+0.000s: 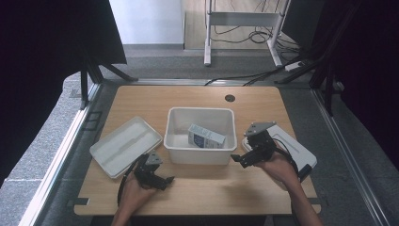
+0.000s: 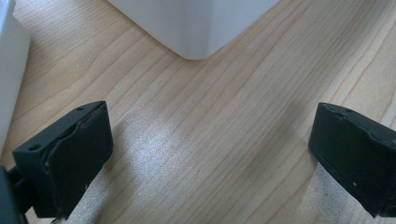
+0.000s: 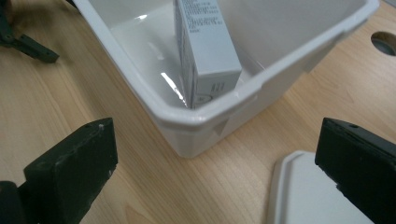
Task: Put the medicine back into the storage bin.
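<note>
Both hands sit low at the near edge of the wooden table [image 1: 197, 188]. White tub [image 1: 201, 135] lies between the two tools, its near corner just ahead of the right gripper [image 3: 215, 172], whose jaws stand wide apart with nothing between them. White lid [image 1: 125, 145] lies just beyond the left gripper [image 2: 210, 154], jaws likewise spread wide over bare wood, holding nothing. A second lid [image 3: 308, 196] lies under the right tool. Carton [image 3: 205, 51] rests inside the tub, leaning against the wall nearest the right gripper.

Unreadable fine print on carton [image 3: 205, 42]
</note>
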`<state>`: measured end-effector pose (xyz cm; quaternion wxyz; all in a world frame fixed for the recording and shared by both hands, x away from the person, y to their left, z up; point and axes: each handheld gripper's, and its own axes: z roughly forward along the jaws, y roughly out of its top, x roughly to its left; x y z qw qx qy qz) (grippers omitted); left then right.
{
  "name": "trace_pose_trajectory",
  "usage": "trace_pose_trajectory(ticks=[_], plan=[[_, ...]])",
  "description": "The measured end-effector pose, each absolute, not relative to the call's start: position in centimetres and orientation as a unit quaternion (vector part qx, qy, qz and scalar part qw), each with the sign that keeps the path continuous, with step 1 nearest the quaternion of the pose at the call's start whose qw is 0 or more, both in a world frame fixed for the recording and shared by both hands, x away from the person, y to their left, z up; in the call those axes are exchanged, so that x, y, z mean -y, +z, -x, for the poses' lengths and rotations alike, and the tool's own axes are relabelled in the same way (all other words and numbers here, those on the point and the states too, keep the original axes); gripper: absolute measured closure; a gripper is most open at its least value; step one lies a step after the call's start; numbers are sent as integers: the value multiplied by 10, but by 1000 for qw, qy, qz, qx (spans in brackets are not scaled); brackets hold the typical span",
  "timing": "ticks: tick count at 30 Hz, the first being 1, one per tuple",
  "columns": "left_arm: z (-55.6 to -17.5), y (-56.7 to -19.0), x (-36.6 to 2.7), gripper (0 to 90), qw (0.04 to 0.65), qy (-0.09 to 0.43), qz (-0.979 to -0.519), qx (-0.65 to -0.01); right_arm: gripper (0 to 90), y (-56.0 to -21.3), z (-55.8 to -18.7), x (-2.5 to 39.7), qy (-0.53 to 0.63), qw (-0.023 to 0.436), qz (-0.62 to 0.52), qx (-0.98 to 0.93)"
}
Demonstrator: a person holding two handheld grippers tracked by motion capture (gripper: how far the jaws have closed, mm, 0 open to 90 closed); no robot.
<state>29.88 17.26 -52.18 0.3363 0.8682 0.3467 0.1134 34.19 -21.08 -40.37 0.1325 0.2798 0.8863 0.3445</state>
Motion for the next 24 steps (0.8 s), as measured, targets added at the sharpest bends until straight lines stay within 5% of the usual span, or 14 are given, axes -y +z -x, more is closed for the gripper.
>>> trace_pose_trajectory(ticks=[24], plan=[[-299,-522,-172,0,337,113,-869,-346,0,-506,-317,222,349,133,-314,-873]])
